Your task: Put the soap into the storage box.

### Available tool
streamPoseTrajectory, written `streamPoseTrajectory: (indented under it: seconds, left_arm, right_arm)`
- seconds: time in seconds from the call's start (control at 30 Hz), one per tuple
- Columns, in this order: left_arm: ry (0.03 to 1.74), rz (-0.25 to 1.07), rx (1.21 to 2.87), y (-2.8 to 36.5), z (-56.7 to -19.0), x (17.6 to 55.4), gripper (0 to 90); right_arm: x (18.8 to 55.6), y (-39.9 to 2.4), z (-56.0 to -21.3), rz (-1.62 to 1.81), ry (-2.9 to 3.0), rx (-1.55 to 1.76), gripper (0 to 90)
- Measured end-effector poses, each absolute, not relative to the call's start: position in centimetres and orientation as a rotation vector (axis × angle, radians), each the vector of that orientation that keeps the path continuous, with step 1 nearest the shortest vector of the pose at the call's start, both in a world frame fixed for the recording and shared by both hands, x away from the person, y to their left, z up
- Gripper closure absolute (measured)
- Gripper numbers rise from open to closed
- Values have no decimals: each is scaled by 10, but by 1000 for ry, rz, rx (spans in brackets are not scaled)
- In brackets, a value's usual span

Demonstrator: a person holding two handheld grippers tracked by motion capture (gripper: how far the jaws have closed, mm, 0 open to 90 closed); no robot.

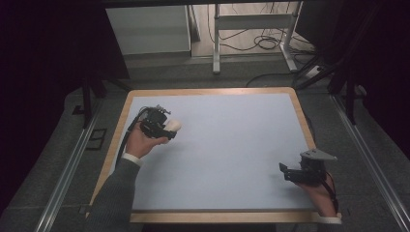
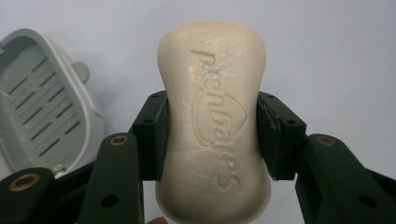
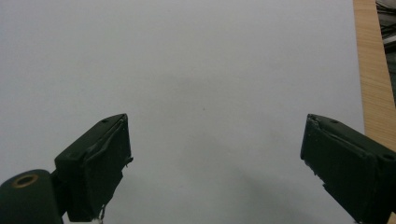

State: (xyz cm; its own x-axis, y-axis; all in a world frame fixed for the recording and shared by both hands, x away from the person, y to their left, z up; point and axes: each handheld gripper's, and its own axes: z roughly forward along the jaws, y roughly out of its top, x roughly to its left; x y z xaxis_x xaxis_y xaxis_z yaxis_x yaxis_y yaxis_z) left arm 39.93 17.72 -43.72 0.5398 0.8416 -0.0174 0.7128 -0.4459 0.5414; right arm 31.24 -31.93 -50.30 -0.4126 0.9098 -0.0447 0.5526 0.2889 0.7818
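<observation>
So the left gripper (image 2: pixel 212 135) has its jaws clamped on the waist of a soap bar (image 2: pixel 212 126), pinching it from both sides, and the bar's long axis runs straight out along the jaws toward 12 o'clock in the left gripper view. From there the grey slotted soap dish (image 2: pixel 44 98) sits at about 9 to 10 o'clock, just beside the bar but not touching it, lying open side up on the blue mat (image 2: pixel 327 56). I'd guess the soap is headed for the dish, so the move is a short swing toward 9 with the bar's length lined up with the dish's. The right gripper (image 3: pixel 215 163) is spread wide with nothing in it, parked well apart at the mat's near right corner, so left is clearly the nearer hand.
</observation>
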Motion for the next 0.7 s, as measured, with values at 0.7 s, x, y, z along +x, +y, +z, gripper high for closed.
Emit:
streamPoseTrajectory:
  seconds: [0.7]
  left_arm:
    - [1347, 361, 2235, 204, -435, 417, 495]
  right_arm:
    - [313, -321, -504, 957, 2071, 1316, 83]
